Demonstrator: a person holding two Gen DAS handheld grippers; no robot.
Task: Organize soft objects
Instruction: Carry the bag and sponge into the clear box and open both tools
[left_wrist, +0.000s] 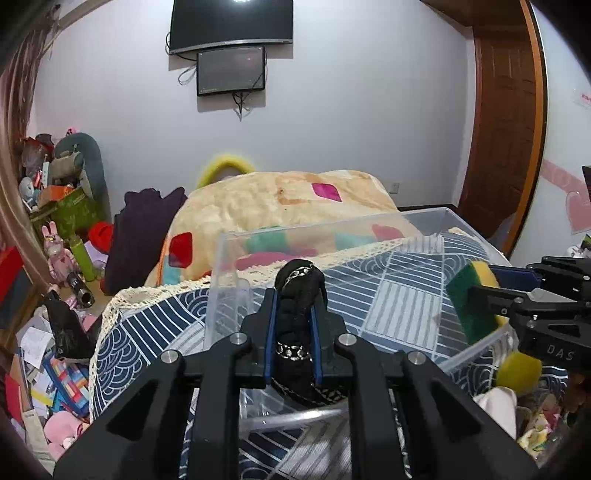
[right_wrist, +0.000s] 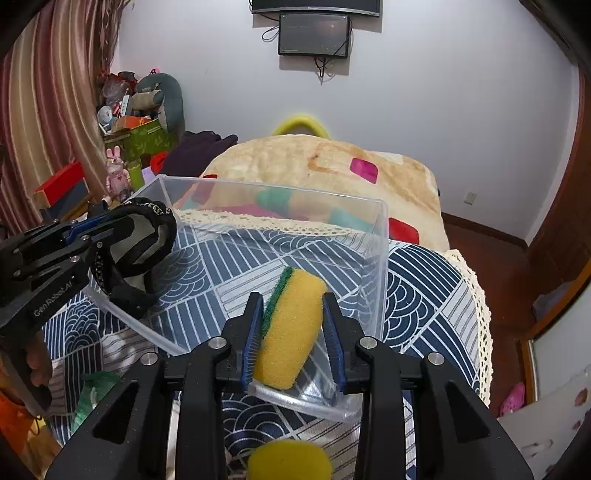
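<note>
Both claws hang over the clear plastic bin (right_wrist: 373, 258) on the blue patterned cloth (right_wrist: 417, 295). Left claw (left_wrist: 293, 314) pinches a black fabric band (left_wrist: 300, 295) (silver chain trim on it) above the bin's near left wall. Right claw (right_wrist: 293, 325) pinches a yellow sponge (right_wrist: 291, 325) with a green scrub side, at the bin's near right edge. Another yellow sponge (right_wrist: 288, 459) lies nearer, outside the bin.

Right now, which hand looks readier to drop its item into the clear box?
Probably the right gripper: its sponge already hangs above the clear box. The left gripper holds its black headband nearer the box's edge.
</note>
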